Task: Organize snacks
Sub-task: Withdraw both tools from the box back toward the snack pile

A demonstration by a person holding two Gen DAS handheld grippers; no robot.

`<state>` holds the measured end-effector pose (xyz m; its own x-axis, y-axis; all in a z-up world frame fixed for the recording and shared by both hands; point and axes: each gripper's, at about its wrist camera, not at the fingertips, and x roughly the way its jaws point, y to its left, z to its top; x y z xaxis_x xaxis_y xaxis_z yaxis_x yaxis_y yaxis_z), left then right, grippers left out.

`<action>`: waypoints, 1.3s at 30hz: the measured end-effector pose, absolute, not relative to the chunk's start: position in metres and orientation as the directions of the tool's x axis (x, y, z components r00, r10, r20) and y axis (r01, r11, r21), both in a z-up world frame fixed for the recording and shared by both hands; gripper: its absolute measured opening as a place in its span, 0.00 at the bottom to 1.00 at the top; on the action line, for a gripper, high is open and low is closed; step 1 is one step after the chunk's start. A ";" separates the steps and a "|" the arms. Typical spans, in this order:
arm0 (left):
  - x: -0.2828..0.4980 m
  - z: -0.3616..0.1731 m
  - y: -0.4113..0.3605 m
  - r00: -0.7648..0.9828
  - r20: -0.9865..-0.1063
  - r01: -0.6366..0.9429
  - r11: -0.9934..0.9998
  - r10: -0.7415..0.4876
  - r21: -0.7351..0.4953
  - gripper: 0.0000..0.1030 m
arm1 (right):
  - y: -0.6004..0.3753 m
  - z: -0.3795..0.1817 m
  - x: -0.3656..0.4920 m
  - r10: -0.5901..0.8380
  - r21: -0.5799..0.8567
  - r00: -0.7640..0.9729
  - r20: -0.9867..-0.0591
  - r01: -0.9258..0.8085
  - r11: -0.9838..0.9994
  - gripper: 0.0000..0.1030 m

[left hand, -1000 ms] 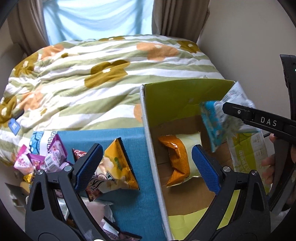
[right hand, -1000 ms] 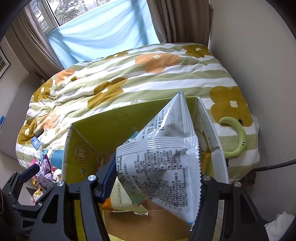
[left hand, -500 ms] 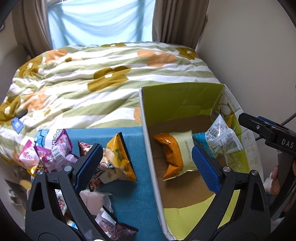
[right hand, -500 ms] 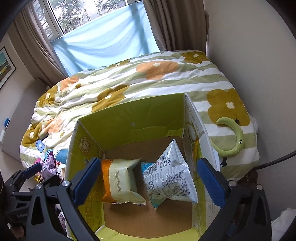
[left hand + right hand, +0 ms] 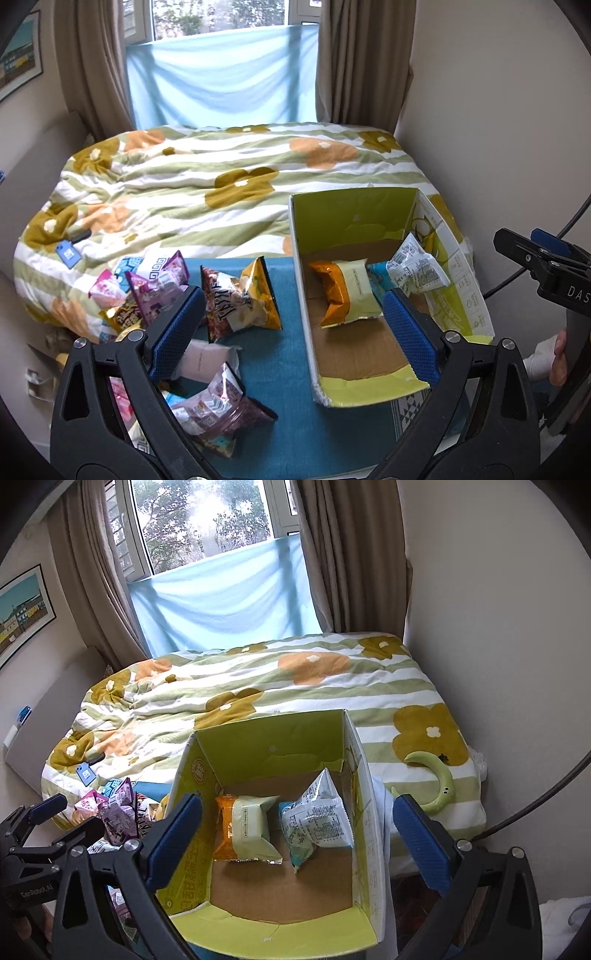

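bedroom, bed (image 5: 229,192) under a flowered quilt, blue cloth (image 5: 291,373) spread at its near end as the work surface.

snacks sit in two lots. box (image 5: 273,738), open-topped cardboard, stands on the cloth's right side with two packs on its floor: an orange-and-cream pack (image 5: 243,827) lying flat on the left, a white printed pack (image 5: 317,819) tilted against the right wall. loose heap (image 5: 155,295) lies left of the box on the cloth, with a yellow bag (image 5: 240,299) nearest the box wall, a pale pack (image 5: 203,360) and a purple pack (image 5: 218,410) nearer the camera.

handling, by judgement: all are light, air-puffed foil pillows, crinkly and slick, contents crushable. best pinched at a crimped end seam or a corner, not across the belly.

left gripper (image 5: 291,332) spread wide, empty, hanging over the box's left wall. right gripper (image 5: 295,838) has just opened wide and holds nothing; white pack lies free below it in the box.

room: box front half bare, plenty of floor left. box walls stand tall, so entries come from above. right wall of the room is close beside the box; heap spills toward the cloth's left edge.
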<state>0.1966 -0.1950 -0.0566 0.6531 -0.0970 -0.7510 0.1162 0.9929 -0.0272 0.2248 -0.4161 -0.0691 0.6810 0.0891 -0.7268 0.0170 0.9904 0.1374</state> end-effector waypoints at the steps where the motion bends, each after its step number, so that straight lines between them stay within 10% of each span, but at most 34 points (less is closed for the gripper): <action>1: 0.187 -0.053 -0.192 0.659 -0.747 0.106 0.994 -0.089 -0.025 0.93 | -0.415 -0.065 0.218 0.090 0.133 0.688 -0.720 0.009 0.991 1.00; 22: 0.038 -0.056 -0.035 0.657 -0.748 -0.193 0.980 0.096 -0.043 0.93 | -0.322 -0.063 0.111 0.259 0.142 0.705 -0.660 -0.222 0.965 1.00; 39: 0.076 -0.128 0.052 0.547 -0.830 0.033 0.994 -0.103 -0.102 0.93 | -0.201 -0.122 0.112 0.201 0.220 0.605 -0.771 -0.043 0.974 1.00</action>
<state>0.0760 0.0519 -0.1277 0.5474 -0.1034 -0.8305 0.0333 0.9942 -0.1018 0.1123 -0.2005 -0.1224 0.6045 0.2011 -0.7708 -0.0432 0.9744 0.2205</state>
